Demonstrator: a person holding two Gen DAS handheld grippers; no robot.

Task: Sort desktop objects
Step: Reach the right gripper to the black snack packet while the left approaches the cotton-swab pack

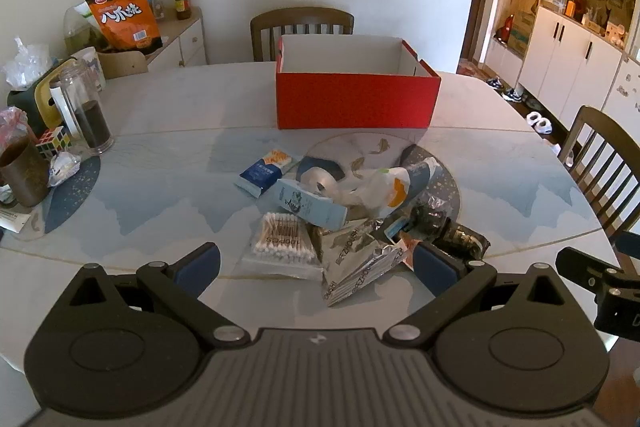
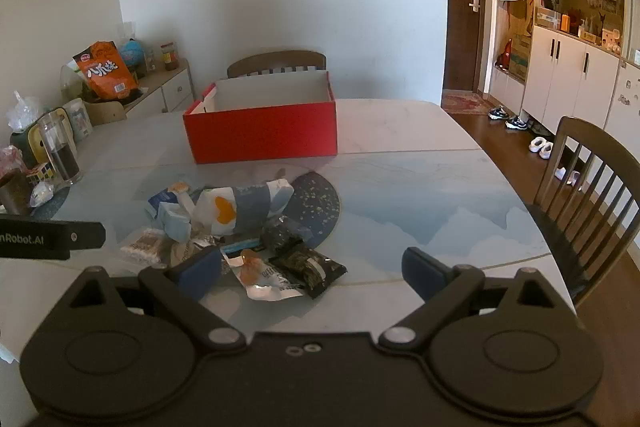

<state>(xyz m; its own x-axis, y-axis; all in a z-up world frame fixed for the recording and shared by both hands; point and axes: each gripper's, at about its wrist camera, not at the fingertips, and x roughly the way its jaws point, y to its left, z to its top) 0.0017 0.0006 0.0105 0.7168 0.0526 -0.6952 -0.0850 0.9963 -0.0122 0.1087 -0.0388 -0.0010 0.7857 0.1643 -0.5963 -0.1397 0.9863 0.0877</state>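
— Two grippers are in view; state their condition.

— Left gripper [image 1: 316, 269]: jaws spread fully apart, nothing clamped, tilted down at the table. Right gripper [image 2: 312, 273]: jaws likewise wide apart, nothing clamped. Its black body also shows at the right edge of the left wrist view.

— Locate the items to sort.

— A loose heap lies on the pale, blue-patterned table top [image 1: 160, 187], near the grippers. It contains a clear bag of cotton swabs [image 1: 282, 241] at near left, a crumpled silver foil wrapper [image 1: 356, 259] touching it, a light-blue carton [image 1: 310, 205] behind those, a dark-blue sachet with an orange end [image 1: 264, 173] at far left, a white-and-orange plastic wrapper [image 1: 390, 187], and a black snack packet [image 2: 310, 267] at near right.

— Locate the container.

— An open red cardboard box with a white interior [image 1: 356, 99] stands beyond the heap, apart from it. A wooden chair [image 1: 302, 27] stands behind it.

— Other objects?

— A clear jar holding dark contents [image 1: 86, 111] and a colour-tiled puzzle cube [image 1: 54, 141] stand at far left.
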